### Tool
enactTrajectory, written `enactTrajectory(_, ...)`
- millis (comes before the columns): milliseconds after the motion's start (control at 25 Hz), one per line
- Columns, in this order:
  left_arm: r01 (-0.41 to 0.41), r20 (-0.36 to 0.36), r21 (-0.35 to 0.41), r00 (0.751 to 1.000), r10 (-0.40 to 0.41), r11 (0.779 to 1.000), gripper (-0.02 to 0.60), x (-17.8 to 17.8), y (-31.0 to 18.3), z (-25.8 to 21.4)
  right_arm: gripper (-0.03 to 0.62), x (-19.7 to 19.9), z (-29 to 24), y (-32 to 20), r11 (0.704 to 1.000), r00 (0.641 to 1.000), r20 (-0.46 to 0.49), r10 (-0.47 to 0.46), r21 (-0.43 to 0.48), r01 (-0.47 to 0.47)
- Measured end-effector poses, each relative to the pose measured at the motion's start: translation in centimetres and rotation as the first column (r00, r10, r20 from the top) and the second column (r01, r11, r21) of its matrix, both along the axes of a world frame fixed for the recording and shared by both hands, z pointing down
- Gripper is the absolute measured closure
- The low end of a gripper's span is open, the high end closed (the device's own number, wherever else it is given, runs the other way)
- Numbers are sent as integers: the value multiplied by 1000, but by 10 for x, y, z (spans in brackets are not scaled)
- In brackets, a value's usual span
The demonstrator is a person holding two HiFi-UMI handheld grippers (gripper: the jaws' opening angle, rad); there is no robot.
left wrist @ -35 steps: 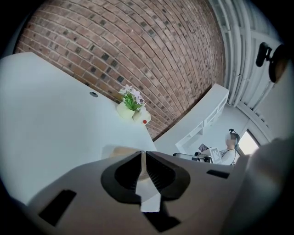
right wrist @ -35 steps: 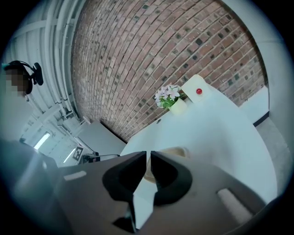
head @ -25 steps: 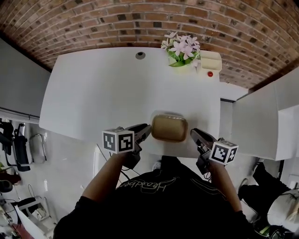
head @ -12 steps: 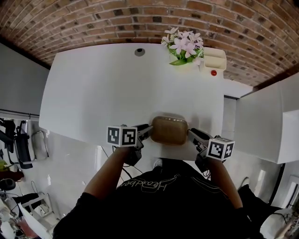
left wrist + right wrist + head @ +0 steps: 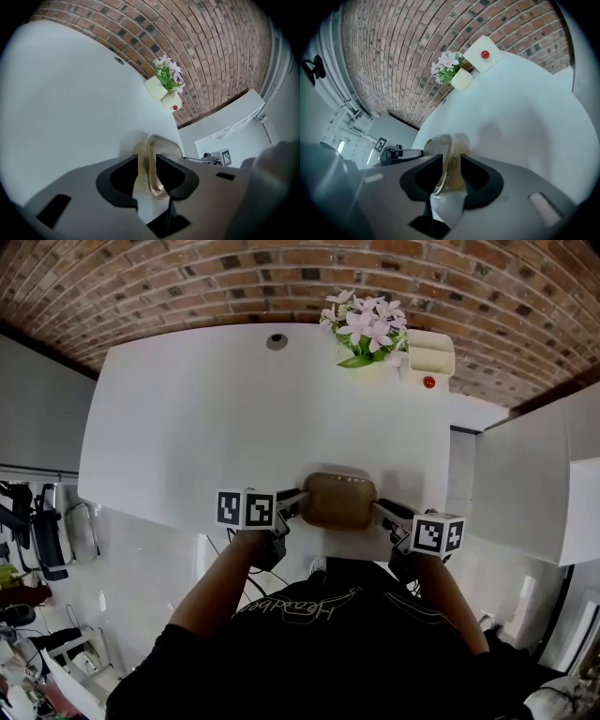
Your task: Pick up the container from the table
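Note:
The container (image 5: 339, 501) is a tan, rounded box with a clear lid, lying on the white table (image 5: 234, 409) near its front edge. My left gripper (image 5: 298, 500) is at its left end and my right gripper (image 5: 380, 509) at its right end. In the left gripper view the container's rim (image 5: 164, 140) runs between the jaws of the left gripper (image 5: 146, 161), with a gap on each side. In the right gripper view the container's rim (image 5: 440, 143) likewise passes between the parted jaws of the right gripper (image 5: 451, 160). Both grippers are open.
A pot of pink flowers (image 5: 366, 329) and a white box with a red button (image 5: 427, 362) stand at the table's far right. A round cable hole (image 5: 276, 340) lies at the far edge. A white cabinet (image 5: 525, 484) adjoins the table's right side.
Both grippers have come down and in from either side. They stood a little apart from the container's ends before; now its rim lies between each pair of jaws. The container has not moved.

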State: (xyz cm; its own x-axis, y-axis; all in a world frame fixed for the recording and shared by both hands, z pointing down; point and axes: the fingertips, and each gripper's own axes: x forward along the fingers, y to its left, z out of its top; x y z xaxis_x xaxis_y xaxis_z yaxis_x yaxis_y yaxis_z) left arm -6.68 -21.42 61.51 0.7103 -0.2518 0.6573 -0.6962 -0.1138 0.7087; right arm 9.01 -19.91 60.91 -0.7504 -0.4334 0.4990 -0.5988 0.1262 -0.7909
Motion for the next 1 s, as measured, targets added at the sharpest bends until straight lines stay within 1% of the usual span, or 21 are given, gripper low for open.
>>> enactTrajectory(280,37,-51,-44,998,-39,998,474,0,1,1,482,-2,3,1,998,998,51,34,-45,-32)
enactTrajectory(440,41,-50,-41,998,-43,998,476,1,1,1,490,-2,3,1,998,996,75,45,-56,-40)
enactTrajectory(800,79,-73,-47,994,-83,996,486,0,1,1,505,-2,2,1,997,994,91,61,-54,-57)
enactTrajectory(1000,81,-64,-41,994,-83,996,488,0,2,0,511,-2,2,1,997,994,86,66,-48,-62)
